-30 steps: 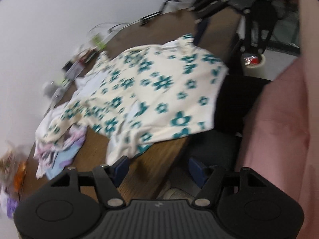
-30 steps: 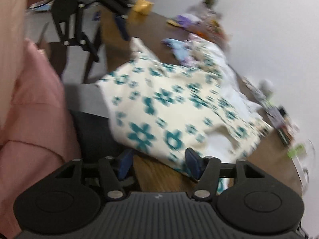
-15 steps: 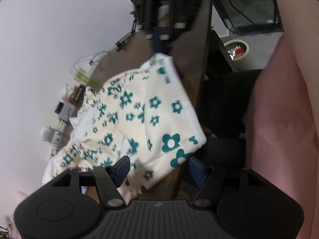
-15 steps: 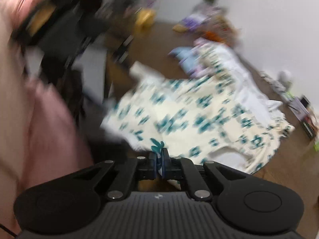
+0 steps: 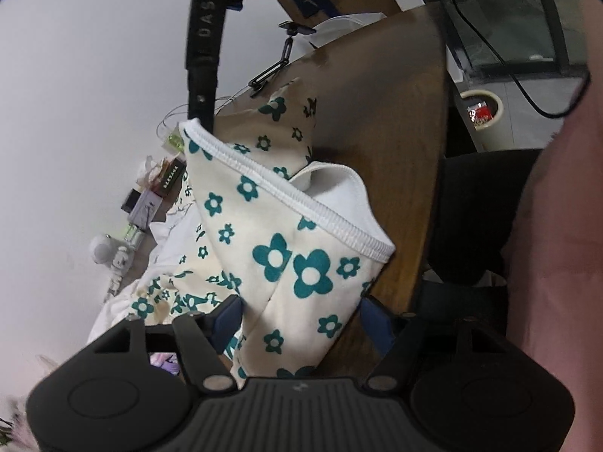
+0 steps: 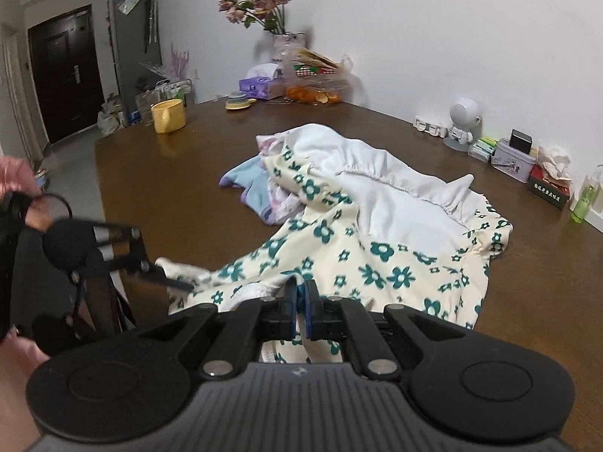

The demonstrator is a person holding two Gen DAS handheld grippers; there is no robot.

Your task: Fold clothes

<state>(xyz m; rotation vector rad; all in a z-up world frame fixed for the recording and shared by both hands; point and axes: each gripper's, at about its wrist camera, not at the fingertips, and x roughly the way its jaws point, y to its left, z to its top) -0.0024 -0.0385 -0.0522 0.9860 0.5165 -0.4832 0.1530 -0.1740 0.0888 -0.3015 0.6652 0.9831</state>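
The folding is at its very start, by the look of it; the floral garment (image 6: 377, 260), cream with teal flowers, lies rumpled on the brown surface (image 6: 181, 196), its white lining (image 6: 395, 192) turned up and showing across the middle, and no neat fold is visible anywhere on it. The right gripper (image 6: 300, 297) has its jaws together, pinched on the near edge of the floral garment at the front of the surface; in the left wrist view that same gripper reaches in from above and holds a white-trimmed hem (image 5: 286, 192) lifted clear of the wood. The left gripper (image 5: 301, 316) has its jaws apart, with a hanging corner of the fabric between them but not clamped, so the second grasp appears not yet made. Beneath and beside the floral piece sit other clothes (image 6: 252, 188), a light blue one and a pinkish one, bunched and unfolded; they seem to be waiting their turn. What is left, as I judge it, is nearly everything: taking the second corner, spreading the garment flat, folding it, then dealing with the rest of the pile. A yellow mug (image 6: 168, 115) and a vase of flowers (image 6: 286, 49) stand well apart at the far side.
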